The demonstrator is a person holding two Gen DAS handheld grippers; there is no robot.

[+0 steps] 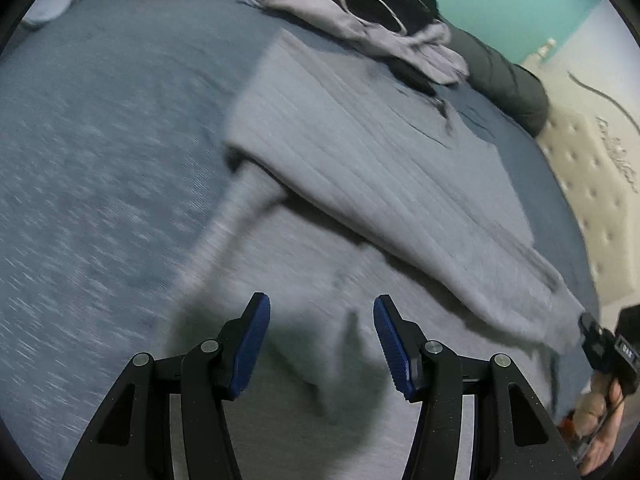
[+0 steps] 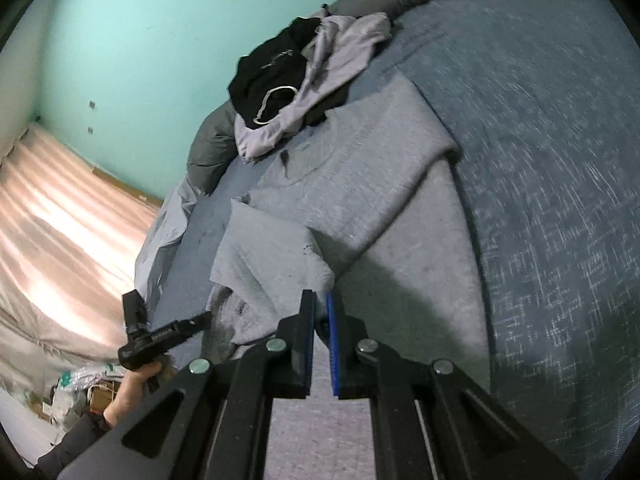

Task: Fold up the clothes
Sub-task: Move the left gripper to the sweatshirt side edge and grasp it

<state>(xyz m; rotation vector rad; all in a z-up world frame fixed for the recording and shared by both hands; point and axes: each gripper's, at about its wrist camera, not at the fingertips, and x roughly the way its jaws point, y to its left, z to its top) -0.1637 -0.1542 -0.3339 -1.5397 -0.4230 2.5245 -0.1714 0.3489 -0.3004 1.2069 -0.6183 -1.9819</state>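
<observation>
Left gripper (image 1: 322, 340): 2 blue pads spread wide, nothing between them, hovering over the near grey cloth.
Right gripper (image 2: 319, 332): pads nearly together, pinching a raised flap of the grey garment (image 2: 280, 248).
Grey garment (image 1: 380, 168): spread on the blue bed cover (image 1: 100, 140), 1 side turned over onto the body; partly folded, as I judge it.
Handling: soft, light, limp knit; it will sag and drag, so take it at corners or hem edges, 1 in each gripper.
Far pile: black garment (image 2: 272, 68) and lilac garment (image 2: 344, 44) heaped loose, touching the grey garment's far edge.
</observation>
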